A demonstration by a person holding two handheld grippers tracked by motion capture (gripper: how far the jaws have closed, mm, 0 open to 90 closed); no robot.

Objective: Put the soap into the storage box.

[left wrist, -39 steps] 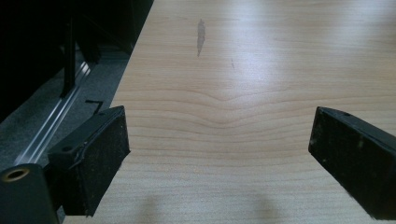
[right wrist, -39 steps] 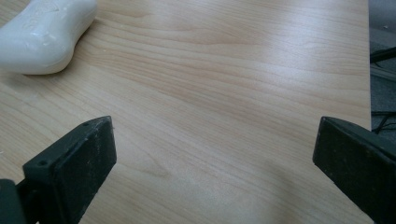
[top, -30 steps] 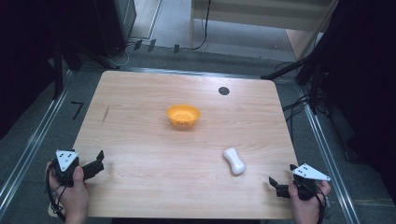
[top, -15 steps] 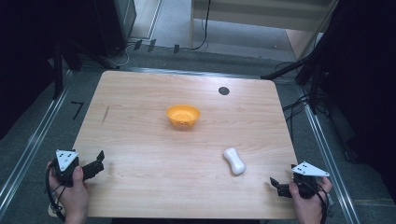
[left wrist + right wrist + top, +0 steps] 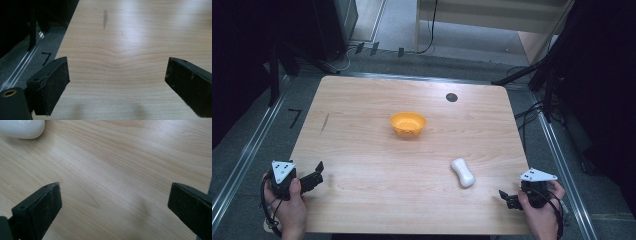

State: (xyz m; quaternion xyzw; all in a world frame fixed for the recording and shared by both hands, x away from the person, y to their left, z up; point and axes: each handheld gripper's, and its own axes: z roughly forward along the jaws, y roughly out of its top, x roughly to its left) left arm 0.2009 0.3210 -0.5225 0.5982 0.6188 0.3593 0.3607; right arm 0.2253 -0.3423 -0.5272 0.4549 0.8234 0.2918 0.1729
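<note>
While both grippers sat at the near edge of the table, nothing had yet been picked up; by my reading the work was at its very start, with the reach, the grasp and any placing all left to do.

Landmark used: the white oblong object, a smooth rounded piece, make uncertain.

Right gripper: nearer than the white object and off to its right, close by the table's near right corner. Jaws stood wide apart, holding nothing and touching nothing; in the right gripper view only bare wood lay between them, and the white object sat ahead at the upper left, well clear of the pads. Of the two it was the nearer to the object, so I judged it the likelier to make the pick.

Left gripper: far to the left of the white object, at the near left edge. Jaws likewise spread wide, empty, bare table between them.

Orange bowl: beyond the white object and to its left, about mid-table, upright; nothing seen in it. Well apart from the object.

Small dark round spot: farther than the white object, toward the far edge.
</note>
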